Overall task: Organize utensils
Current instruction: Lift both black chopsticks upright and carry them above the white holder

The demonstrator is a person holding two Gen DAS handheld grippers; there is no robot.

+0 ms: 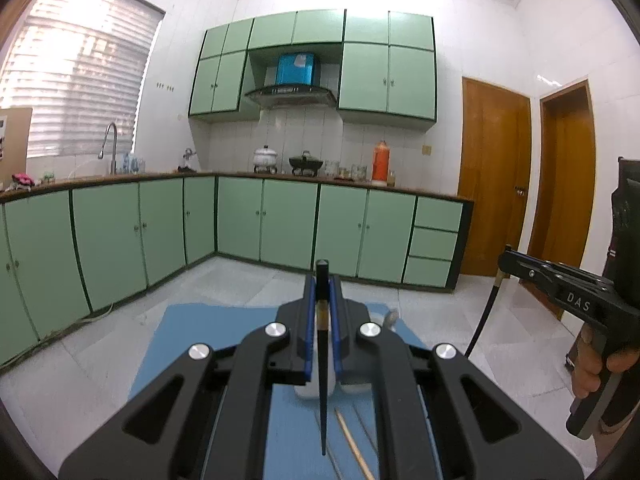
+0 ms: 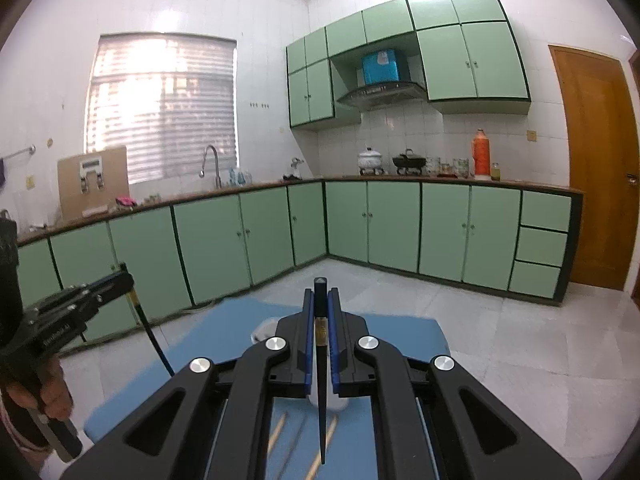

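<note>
Chopsticks are the things being sorted here, and they sit in three places. Largest first: the desk (image 1: pixel 192 332), covered in blue, lies low and near under both cameras, with the green cabinets and the tiled floor far behind it. On it stands a white holder (image 2: pixel 320 400), mostly hidden behind the gripper fingers in both views, so its opening cannot be seen. Nearer than the holder, loose chopsticks (image 1: pixel 354 444) lie on the blue cover, at least one pale wooden one and some greyer ones, blurred.

The left gripper (image 1: pixel 322 308) is clamped narrow on one black chopstick (image 1: pixel 323 400), thick end up between the blue pads, thin tip hanging toward the desk. The right gripper (image 2: pixel 320 320) pinches a second black chopstick (image 2: pixel 321 408) the same way.

Both sticks appear to be carried above the holder, so the step in hand is likely dropping them in. To do it well, bring each tip over the holder's mouth, keep the stick upright, lower until the tip is inside, then loosen the grip; one hand at a time avoids a clash.
</note>
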